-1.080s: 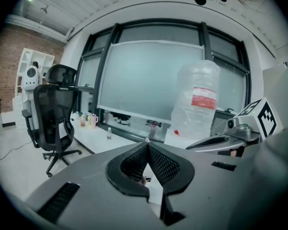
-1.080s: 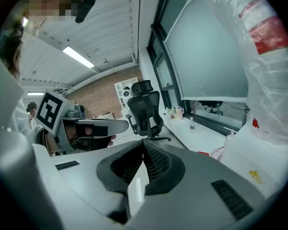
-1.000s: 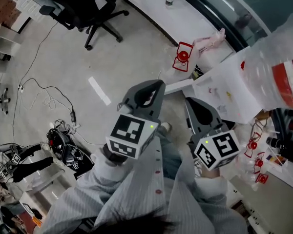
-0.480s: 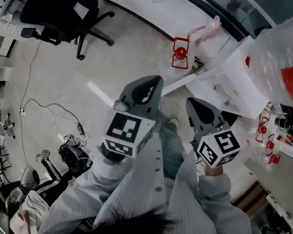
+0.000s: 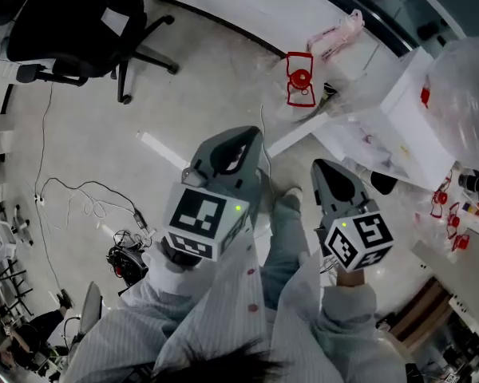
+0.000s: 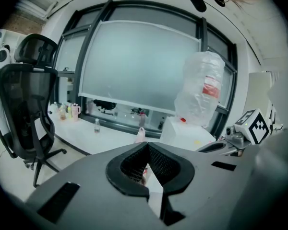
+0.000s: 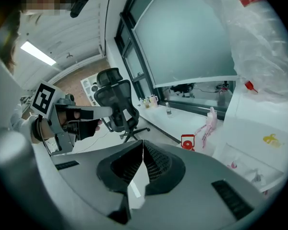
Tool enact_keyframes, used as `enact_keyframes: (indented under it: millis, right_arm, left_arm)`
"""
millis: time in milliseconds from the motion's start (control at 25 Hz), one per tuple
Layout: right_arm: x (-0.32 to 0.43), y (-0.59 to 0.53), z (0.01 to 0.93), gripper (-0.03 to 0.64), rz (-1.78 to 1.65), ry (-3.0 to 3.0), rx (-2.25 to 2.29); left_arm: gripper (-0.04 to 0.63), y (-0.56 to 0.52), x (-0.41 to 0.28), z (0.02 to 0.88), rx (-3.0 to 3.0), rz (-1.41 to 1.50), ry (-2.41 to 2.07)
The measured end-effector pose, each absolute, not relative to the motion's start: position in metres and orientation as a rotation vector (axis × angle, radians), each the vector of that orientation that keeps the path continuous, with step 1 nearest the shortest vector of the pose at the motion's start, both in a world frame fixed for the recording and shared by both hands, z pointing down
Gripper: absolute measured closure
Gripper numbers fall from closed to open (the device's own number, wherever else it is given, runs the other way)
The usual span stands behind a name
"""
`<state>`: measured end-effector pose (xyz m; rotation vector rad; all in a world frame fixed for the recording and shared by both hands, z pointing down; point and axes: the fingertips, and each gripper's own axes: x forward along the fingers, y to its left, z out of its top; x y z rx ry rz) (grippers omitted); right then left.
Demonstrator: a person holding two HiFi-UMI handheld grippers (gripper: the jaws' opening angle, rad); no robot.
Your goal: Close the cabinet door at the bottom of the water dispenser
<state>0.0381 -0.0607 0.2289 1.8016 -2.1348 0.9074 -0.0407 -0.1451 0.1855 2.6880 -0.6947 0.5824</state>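
Note:
The white water dispenser (image 5: 399,122) stands at the right of the head view, with a large clear bottle (image 5: 467,86) on top. A narrow white panel (image 5: 299,140) juts from its foot across the floor and looks like the edge of the open cabinet door. My left gripper (image 5: 246,137) is shut and empty, its tip just left of that panel. To its right my right gripper (image 5: 329,168) points toward the dispenser's base, also shut and empty. The left gripper (image 6: 146,145) faces the dispenser (image 6: 187,131) from a distance. Past the right gripper (image 7: 143,143) the dispenser (image 7: 259,138) is nearer.
A black office chair (image 5: 72,22) stands at the far left. On the floor by the dispenser sit a red-framed object (image 5: 300,80) and a pink bag (image 5: 335,34). Cables (image 5: 88,198) and a white strip (image 5: 161,152) lie on the floor to the left. My shoe (image 5: 291,194) is between the grippers.
Both grippers have sunk and edged forward toward the dispenser's foot, still shut. The head view has swung, so the chair and dispenser sit farther apart in the picture.

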Motion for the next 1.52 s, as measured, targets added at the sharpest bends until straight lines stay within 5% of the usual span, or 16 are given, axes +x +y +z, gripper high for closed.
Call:
enact_keyframes:
  millis: [1520]
  right_arm:
    - [0.024,-0.105,0.586,0.6,1.232,-1.733,1.558]
  left_arm:
    - [0.584,-0.171,-0.067,0.532,2.263,0.962,-0.681]
